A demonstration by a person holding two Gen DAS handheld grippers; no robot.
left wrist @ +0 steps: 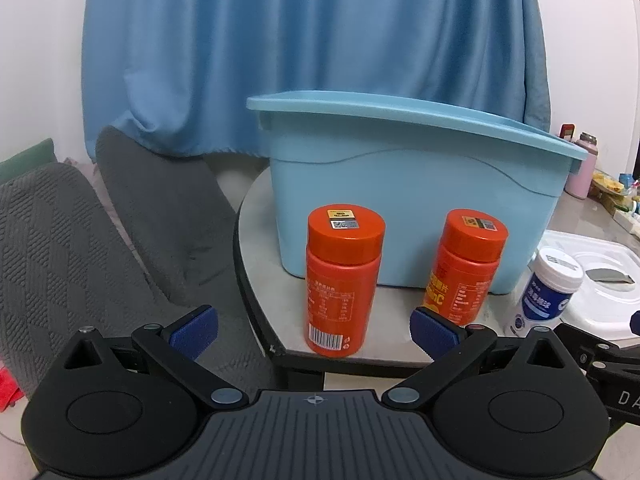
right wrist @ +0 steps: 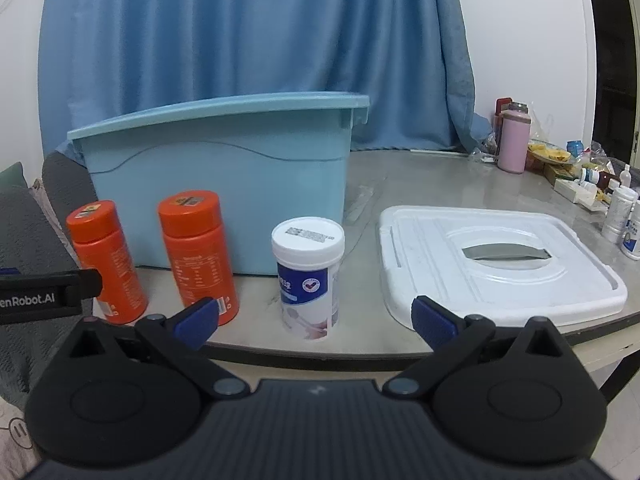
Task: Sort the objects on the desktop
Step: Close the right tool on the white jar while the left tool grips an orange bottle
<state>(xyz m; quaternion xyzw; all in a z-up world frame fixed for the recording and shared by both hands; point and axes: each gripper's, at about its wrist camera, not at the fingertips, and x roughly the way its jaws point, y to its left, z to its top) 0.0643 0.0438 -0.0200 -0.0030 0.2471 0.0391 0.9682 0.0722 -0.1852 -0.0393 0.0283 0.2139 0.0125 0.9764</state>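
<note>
- A blue curtain [right wrist: 248, 52] hangs behind everything, reaching down to the far edge of the worktop [right wrist: 420, 176].
- The worktop is grey and rounded at its near edge; a grey textured cushion [left wrist: 60, 240] lies beside it on the left.
- A light blue bin [right wrist: 216, 196] stands upright toward the worktop's left side, its rim facing up; its inside is hidden from both views.
- A white lid [right wrist: 496, 256] with a slot in its middle lies flat on the worktop to the right of the bin, apart from it.
- The left tongs [left wrist: 314, 330] are released, blue pads spread wide, hovering before the near worktop edge with nothing between them touching the pads.
- The right tongs [right wrist: 316, 320] are likewise released and empty, tilted slightly down toward the white jar.
- Two orange bottles stand upright just in front of the bin: the left orange bottle [left wrist: 342, 280] sits near the worktop edge, the right orange bottle [left wrist: 466, 264] just beside it, not touching.
- A white jar [right wrist: 308, 276] with a blue label stands upright right of the orange bottles, between them and the white lid.
- A pink flask [right wrist: 514, 140] stands far back on the right, next to a clutter of small bottles and packets [right wrist: 600, 192].
</note>
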